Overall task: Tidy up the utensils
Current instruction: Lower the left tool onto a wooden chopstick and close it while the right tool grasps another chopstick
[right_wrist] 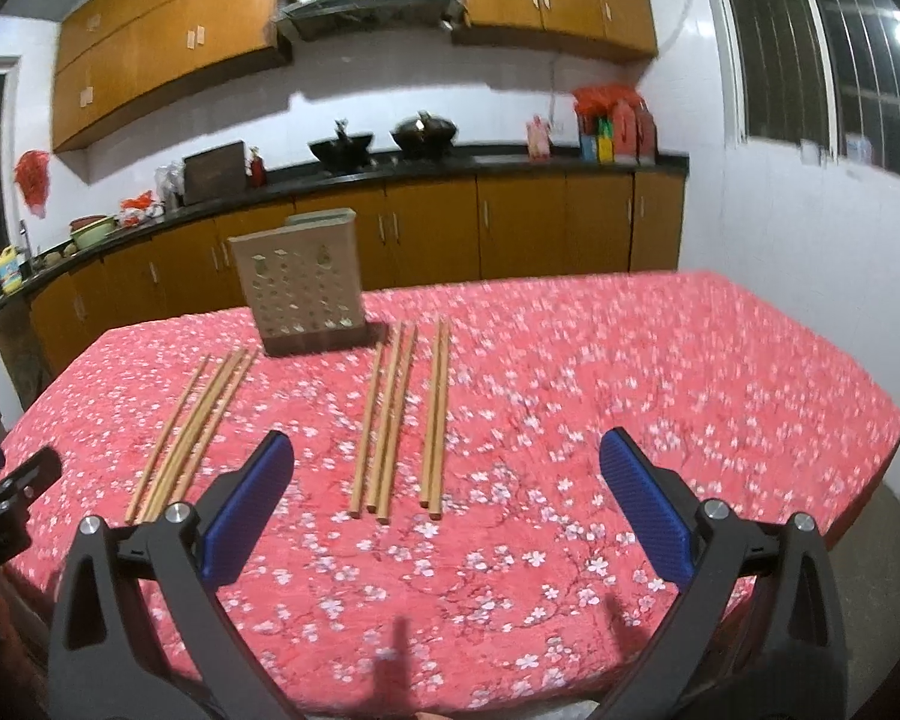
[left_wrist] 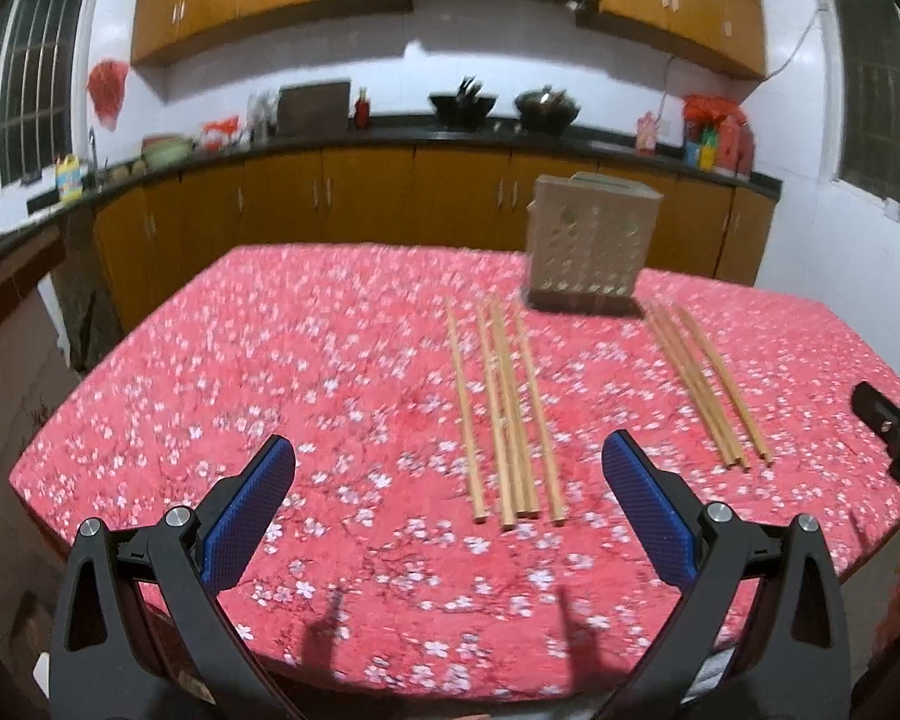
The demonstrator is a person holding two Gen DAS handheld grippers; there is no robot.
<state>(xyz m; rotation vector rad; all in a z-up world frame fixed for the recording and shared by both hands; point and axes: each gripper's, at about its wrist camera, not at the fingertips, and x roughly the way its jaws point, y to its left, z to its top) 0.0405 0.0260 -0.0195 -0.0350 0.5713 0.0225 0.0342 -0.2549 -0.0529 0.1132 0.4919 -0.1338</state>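
Left tongs (left_wrist: 449, 468) and right tongs (right_wrist: 447, 468) both spread wide, gripping nothing, above the near edge of the table (left_wrist: 210, 360). Two groups of chopsticks (left group (left_wrist: 507, 414), right group (left_wrist: 705, 387)) flat on the floral cloth, just before the perforated holder (left_wrist: 588, 243).

The left gripper (left_wrist: 449, 459) hangs above the near edge of the worktop (left_wrist: 210, 396), its blue-padded jaws spread wide and holding nothing. Ahead lie two groups of wooden chopsticks, a left bundle (left_wrist: 504, 414) and a right bundle (left_wrist: 705, 381), well apart, with a perforated beige utensil holder (left_wrist: 588, 240) standing upright behind them.
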